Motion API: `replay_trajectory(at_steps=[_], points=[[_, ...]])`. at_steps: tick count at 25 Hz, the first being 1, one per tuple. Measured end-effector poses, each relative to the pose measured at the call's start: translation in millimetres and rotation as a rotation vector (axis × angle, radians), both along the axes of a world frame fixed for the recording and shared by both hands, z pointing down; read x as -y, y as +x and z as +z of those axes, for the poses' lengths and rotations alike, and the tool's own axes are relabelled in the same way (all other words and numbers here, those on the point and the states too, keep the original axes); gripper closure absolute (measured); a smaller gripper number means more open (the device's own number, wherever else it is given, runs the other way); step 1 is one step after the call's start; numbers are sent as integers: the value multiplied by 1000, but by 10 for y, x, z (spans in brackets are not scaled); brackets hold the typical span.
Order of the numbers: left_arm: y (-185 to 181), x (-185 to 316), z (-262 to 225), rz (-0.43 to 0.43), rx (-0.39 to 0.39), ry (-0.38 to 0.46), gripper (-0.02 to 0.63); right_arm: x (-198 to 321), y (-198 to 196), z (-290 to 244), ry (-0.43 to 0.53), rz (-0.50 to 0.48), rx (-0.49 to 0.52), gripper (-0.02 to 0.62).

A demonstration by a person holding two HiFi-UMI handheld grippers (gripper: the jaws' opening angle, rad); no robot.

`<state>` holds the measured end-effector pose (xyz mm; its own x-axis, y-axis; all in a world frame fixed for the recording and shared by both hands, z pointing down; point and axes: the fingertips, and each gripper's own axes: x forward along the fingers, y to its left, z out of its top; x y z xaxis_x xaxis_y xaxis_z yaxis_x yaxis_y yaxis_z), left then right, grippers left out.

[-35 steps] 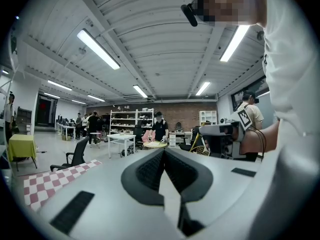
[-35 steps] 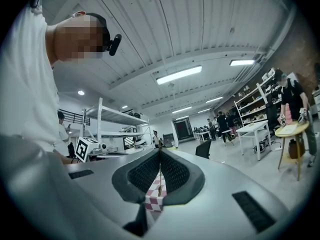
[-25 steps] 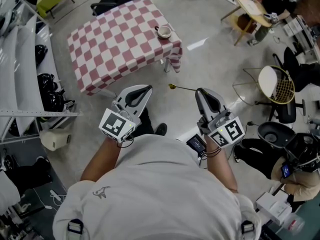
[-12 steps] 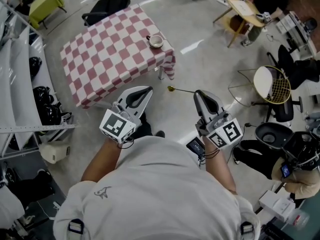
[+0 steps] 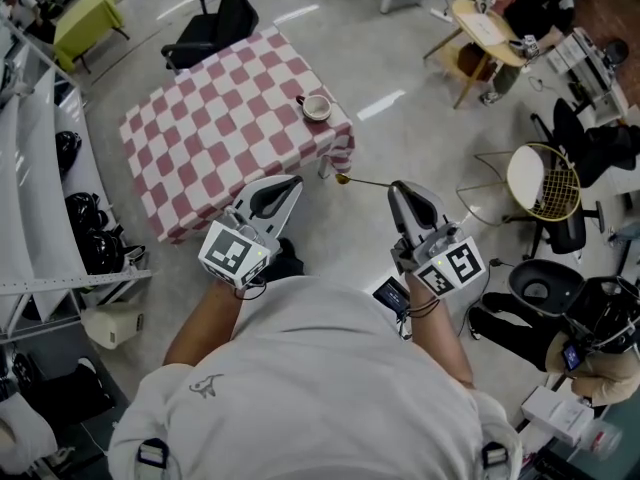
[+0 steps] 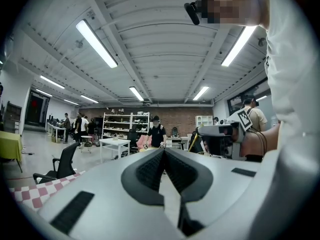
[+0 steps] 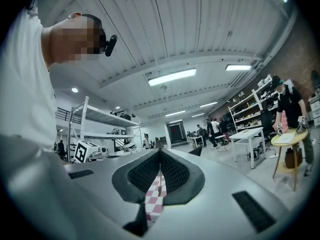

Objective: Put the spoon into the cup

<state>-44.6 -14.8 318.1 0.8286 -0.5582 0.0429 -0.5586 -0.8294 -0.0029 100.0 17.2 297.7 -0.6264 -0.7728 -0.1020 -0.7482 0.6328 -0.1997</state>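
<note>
A brown-and-white cup (image 5: pixel 317 107) stands near the right corner of the red-and-white checked table (image 5: pixel 220 128). My right gripper (image 5: pixel 397 189) is shut on the handle of a thin gold spoon (image 5: pixel 362 180), whose bowl points left over the floor, short of the table. In the right gripper view the spoon (image 7: pixel 159 176) runs as a thin line between the closed jaws of the right gripper (image 7: pixel 160 152), with the checked cloth (image 7: pixel 154 205) beyond. My left gripper (image 5: pixel 291 182) is shut and holds nothing; in its own view the left gripper (image 6: pixel 164 151) has its tips together.
A black office chair (image 5: pixel 210 26) stands behind the table. White shelving (image 5: pixel 45 178) lines the left side. A round wooden table (image 5: pixel 482 26) and a wire chair (image 5: pixel 545 180) stand to the right, with a seated person (image 5: pixel 595 353) at lower right. Grey floor lies between me and the table.
The table and cup have come nearer and lower in the head view as I walk toward them. Both grippers keep their pose, the right one still shut on the spoon.
</note>
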Motion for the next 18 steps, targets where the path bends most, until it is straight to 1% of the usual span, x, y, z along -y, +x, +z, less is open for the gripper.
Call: replay_trajectory(at_steps=[11, 18], points=[[-453, 765, -209, 51, 8, 22, 592, 744, -513, -204, 24, 25, -10, 561], [-618, 1017, -225, 92, 12, 29, 592, 991, -760, -218, 23, 35, -20, 561]])
